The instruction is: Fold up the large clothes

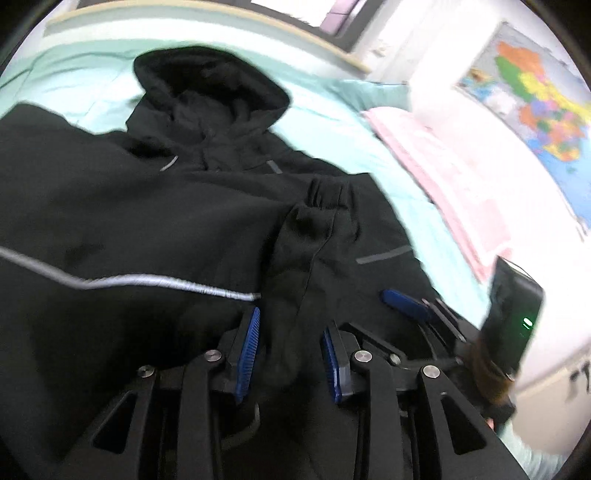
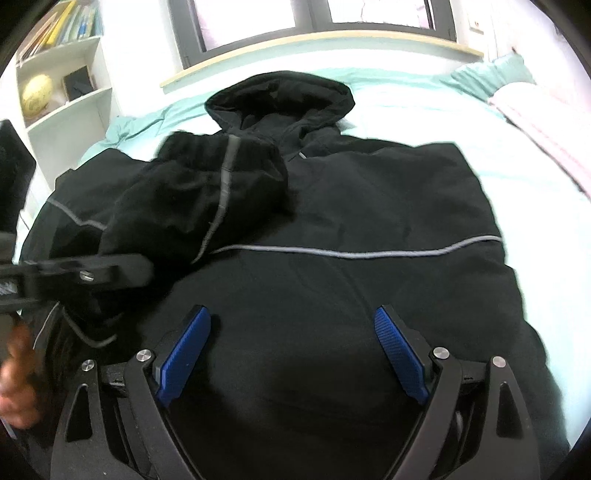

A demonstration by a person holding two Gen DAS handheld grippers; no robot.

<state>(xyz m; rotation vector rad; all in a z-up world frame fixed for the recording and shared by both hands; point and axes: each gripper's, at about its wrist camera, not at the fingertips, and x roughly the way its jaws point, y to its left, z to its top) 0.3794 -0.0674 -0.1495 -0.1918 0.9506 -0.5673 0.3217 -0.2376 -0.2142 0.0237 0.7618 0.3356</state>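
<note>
Across the bed [image 2: 424, 122], with its pale green sheet, my black hooded jacket [image 2: 351, 206] lies spread flat, hood [image 2: 280, 99] toward the window [image 2: 314, 18] and a grey reflective stripe [image 2: 369, 254] running across its body. One sleeve [image 2: 207, 192] is folded inward over the chest, its cuff [image 1: 328, 192] lying near the collar; seen from my left wrist, the sleeve runs straight out from between my pads. A pink blanket [image 1: 443, 177] lies at the far side of the bed, well apart from the jacket, and a white shelf [image 2: 62, 85] stands beside the bed.

My left claw [image 1: 291, 354] is only narrowly parted. The sleeve cloth sits between its blue pads [image 1: 248, 354], yet a gap shows on each side of it, so I judge the pads are not pressing and the sleeve rests free. My right claw [image 2: 295, 354] hovers over the lower body of the jacket, spread wide and holding nothing; its blue pads [image 2: 184, 354] stand clear of the cloth.

Risks, as I judge them: with cloth between my left pads, pulling back carelessly could snag the sleeve and drag it off the chest, undoing the fold. The sleeve is bunched and rumpled, not flat, so the next fold may trap creases or come out lopsided. The opposite sleeve is not plainly seen; if it is tucked unevenly, the package will skew. The slick fabric may also slide on the sheet when I grip the hem.
</note>
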